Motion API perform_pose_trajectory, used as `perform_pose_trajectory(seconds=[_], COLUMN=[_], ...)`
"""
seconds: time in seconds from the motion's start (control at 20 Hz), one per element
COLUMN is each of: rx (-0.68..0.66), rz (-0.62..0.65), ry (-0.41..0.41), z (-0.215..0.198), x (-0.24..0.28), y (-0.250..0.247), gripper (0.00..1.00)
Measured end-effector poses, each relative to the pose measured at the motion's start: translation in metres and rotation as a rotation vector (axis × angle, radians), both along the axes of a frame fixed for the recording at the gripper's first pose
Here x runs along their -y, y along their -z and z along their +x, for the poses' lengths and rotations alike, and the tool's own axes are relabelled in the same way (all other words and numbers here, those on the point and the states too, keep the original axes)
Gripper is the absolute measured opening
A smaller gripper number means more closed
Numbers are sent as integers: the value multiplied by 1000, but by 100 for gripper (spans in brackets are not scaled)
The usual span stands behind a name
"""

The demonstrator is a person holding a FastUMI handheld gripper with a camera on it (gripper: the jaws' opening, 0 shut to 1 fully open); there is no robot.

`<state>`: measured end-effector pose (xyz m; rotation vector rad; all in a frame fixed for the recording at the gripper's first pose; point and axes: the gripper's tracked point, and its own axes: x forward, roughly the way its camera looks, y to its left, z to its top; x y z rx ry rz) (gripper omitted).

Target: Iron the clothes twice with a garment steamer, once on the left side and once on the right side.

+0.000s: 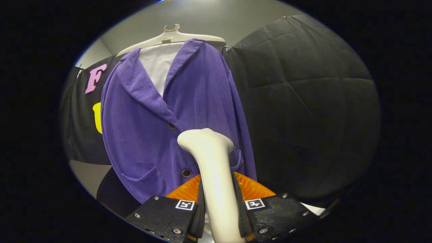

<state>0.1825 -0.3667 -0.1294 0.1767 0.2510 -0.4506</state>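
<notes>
A purple ribbed jacket [148, 128] hangs on a pale hanger [175, 37] over a white garment [158, 65], just beyond the fingers. My gripper [218, 209] is shut on the white handle of the garment steamer [211, 158], which stands up between the fingers. The steamer's head rests against or very near the jacket's front, just right of the button line, above the lower right pocket. A dark button [186, 173] sits left of the handle, another [171, 125] higher up.
Black cloth wall [303, 111] stands right of the jacket and behind it on the left. A grey wall [209, 17] rises behind the hanger. A grey surface [89, 173] lies at lower left.
</notes>
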Motion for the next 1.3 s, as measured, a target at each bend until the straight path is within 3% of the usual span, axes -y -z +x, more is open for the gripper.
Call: perform_pose_trajectory(seconds=[0.75,1.3], rx=[-2,-101], rz=[75,124], ry=[6,-1], z=[-7,-29], x=[-8,-30], y=[40,86], gripper=[40,40])
